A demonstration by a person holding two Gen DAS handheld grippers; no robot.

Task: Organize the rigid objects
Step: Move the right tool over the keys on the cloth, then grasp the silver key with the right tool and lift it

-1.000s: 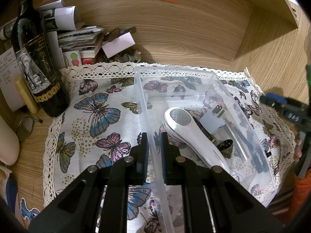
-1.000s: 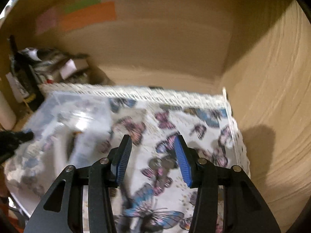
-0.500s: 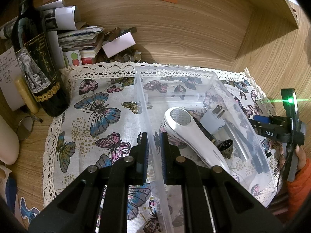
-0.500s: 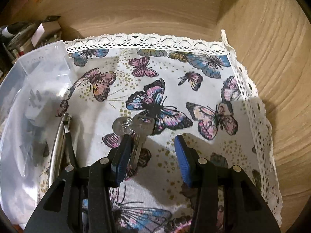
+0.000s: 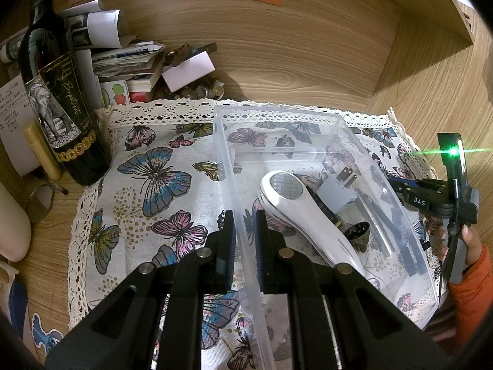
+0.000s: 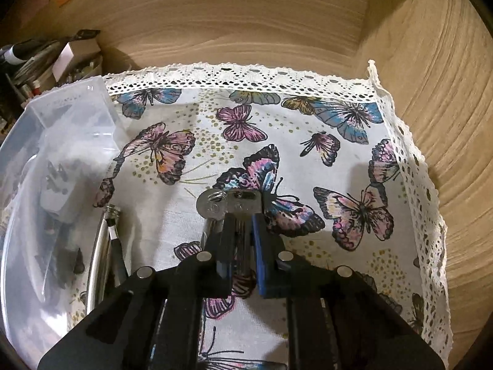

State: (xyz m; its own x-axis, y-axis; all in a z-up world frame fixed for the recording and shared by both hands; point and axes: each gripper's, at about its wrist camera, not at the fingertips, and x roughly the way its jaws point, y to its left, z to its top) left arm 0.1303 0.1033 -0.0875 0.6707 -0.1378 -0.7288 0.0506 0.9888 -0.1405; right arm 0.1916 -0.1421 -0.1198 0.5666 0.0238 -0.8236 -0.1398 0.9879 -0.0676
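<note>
Gathering loose items into the clear bin; we judge the step in hand is picking up the keys from the butterfly cloth on the worktop. Right tongs are narrowed around the key blades, pads touching or nearly so; key heads poke out at 12 o'clock. Bin sits at 9 o'clock of them. Left tongs pinch the bin's near wall, narrow, steadying it. Inside: white handheld device, plug adapter, a small dark cup. Next move calls for a firm squeeze, a lift, then carry toward 9 o'clock over the rim.
</note>
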